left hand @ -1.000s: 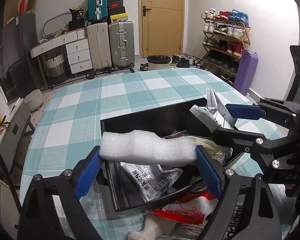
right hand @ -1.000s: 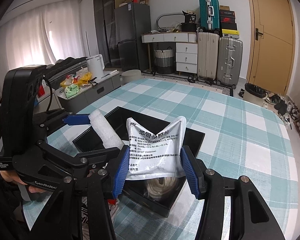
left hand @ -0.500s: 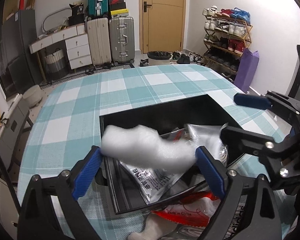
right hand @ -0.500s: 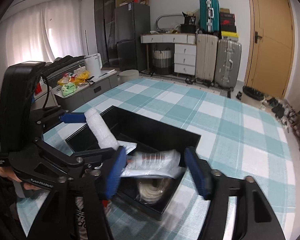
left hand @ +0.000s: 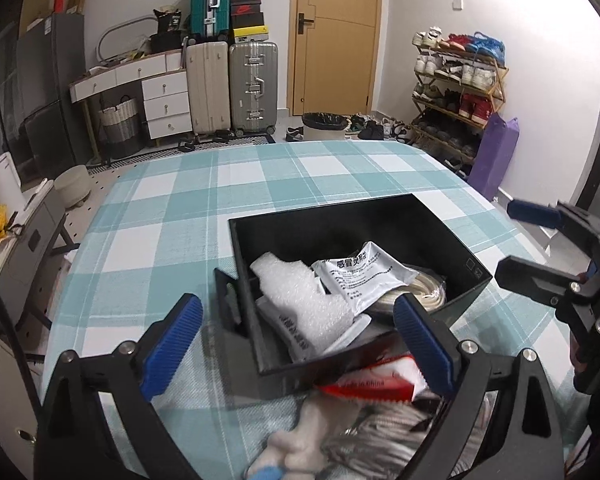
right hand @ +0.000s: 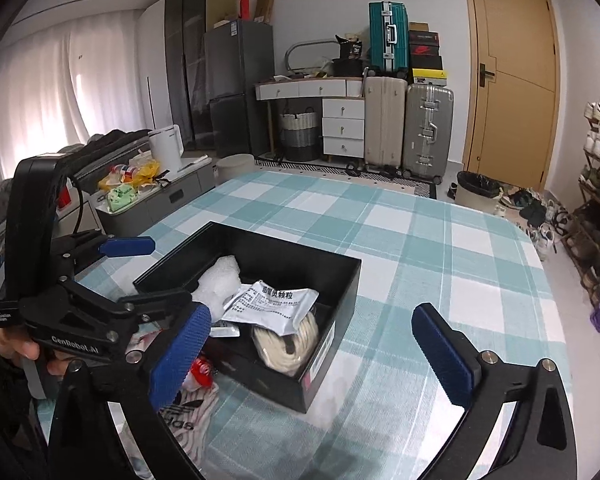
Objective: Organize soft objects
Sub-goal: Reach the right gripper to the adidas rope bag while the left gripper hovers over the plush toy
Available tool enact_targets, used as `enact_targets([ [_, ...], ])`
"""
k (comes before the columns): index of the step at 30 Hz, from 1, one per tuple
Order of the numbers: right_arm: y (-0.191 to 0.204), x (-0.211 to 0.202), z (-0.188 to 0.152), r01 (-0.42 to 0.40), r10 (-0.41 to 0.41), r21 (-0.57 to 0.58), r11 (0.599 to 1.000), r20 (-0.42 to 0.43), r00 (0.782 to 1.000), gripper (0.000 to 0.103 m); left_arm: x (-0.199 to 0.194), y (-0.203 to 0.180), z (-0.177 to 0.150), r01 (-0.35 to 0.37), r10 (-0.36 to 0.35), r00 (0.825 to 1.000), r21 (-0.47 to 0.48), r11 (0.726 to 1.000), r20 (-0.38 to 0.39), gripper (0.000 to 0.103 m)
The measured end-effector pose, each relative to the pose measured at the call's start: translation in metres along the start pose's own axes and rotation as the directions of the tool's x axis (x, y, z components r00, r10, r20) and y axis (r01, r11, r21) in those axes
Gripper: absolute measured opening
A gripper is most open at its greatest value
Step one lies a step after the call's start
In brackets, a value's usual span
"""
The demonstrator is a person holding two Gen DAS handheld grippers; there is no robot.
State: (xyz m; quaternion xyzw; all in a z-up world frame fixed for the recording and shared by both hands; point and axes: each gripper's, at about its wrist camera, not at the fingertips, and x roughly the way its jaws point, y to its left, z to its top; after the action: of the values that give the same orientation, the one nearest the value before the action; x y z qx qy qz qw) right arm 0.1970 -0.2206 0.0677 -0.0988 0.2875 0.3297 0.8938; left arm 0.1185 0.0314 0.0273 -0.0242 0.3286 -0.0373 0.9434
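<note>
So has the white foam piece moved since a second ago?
Yes. The foam has dropped from between the left gripper's fingers into the black box, where it now lies beside the packet.

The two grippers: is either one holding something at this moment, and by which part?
Nothing is held. The left gripper and the right gripper are both open and empty; the white foam piece and the medicine packet lie in the black box.

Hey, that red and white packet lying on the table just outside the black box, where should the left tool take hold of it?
Grip the red and white packet by its flat body, coming from above with the open left tool. It lies flat, partly tucked against the black box wall, so a side approach looks blocked.
</note>
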Motion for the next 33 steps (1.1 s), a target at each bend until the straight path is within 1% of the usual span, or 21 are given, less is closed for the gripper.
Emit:
enact_targets([
  [5, 0.006, -0.007, -0.011, -0.008, 0.008, 0.006, 1.0, -0.008, 1.0, 0.102, -0.016, 0.005, -0.009, -0.009, 0.009, 1.0, 0.003, 1.0, 0.027, 0.097],
  [10, 0.015, -0.013, -0.022, -0.014, 0.014, 0.002, 1.0, -0.019, 1.0, 0.102, -0.029, 0.009, -0.022, -0.033, 0.033, 0.999, -0.008, 0.999, 0.041, 0.097],
  [15, 0.02, -0.02, -0.024, -0.007, 0.007, 0.009, 1.0, -0.013, 1.0, 0.102, -0.036, 0.01, -0.029, -0.024, 0.024, 0.998, -0.008, 1.0, 0.051, 0.097],
  [19, 0.023, -0.024, -0.024, -0.001, 0.002, 0.012, 1.0, -0.021, 1.0, 0.102, -0.041, 0.008, -0.033, -0.017, 0.016, 0.998, 0.017, 1.0, 0.06, 0.097],
  [26, 0.031, -0.019, -0.027, -0.018, 0.019, 0.012, 1.0, -0.073, 0.997, 0.102, -0.044, 0.01, -0.041, -0.011, 0.01, 0.999, 0.022, 1.0, 0.048, 0.097],
  [30, 0.038, -0.016, -0.03, -0.039, 0.039, 0.005, 0.999, -0.111, 0.993, 0.102, -0.045, 0.014, -0.048, 0.0, 0.0, 1.0, -0.003, 1.0, 0.03, 0.097],
  [33, 0.044, -0.012, -0.031, -0.038, 0.036, -0.011, 0.999, -0.144, 0.989, 0.102, -0.045, 0.014, -0.051, 0.0, 0.0, 1.0, -0.01, 1.0, 0.026, 0.097],
])
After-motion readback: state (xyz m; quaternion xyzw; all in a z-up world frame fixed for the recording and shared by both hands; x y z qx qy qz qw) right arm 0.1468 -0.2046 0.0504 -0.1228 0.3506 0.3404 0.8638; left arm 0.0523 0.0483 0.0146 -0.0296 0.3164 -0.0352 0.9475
